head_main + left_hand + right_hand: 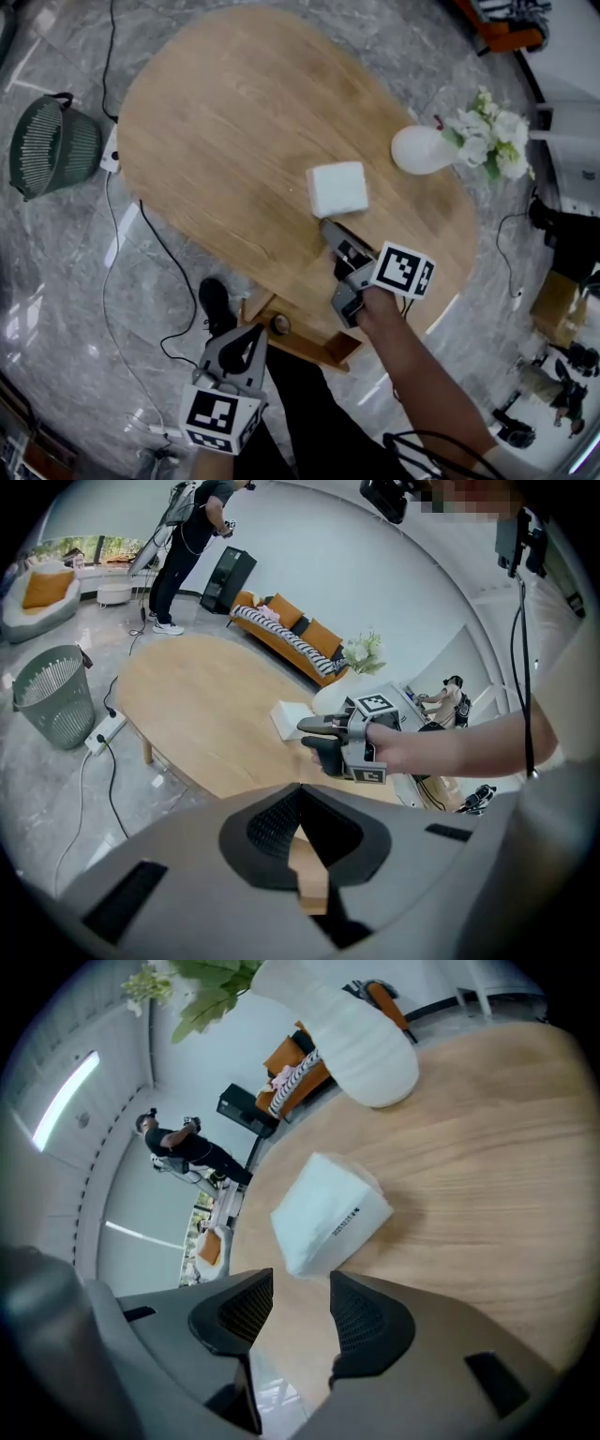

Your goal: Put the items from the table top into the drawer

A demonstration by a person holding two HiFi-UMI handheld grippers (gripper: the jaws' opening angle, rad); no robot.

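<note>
A white tissue pack (337,188) lies on the oval wooden table (216,141), and shows as well in the right gripper view (328,1211). My right gripper (339,267) is over the table's near edge, just short of the pack, open and empty (300,1288); it also appears in the left gripper view (323,738). The wooden drawer (305,345) stands pulled out under the near edge, with a small round object (279,324) in it. My left gripper (253,333) is at the drawer's left end. Its jaws are closed on a thin wooden edge (309,878).
A white vase with flowers (427,150) stands at the table's right end, behind the pack. A green wastebasket (52,141) and a power strip with cables (111,150) are on the floor at left. A shoe (216,305) is by the drawer.
</note>
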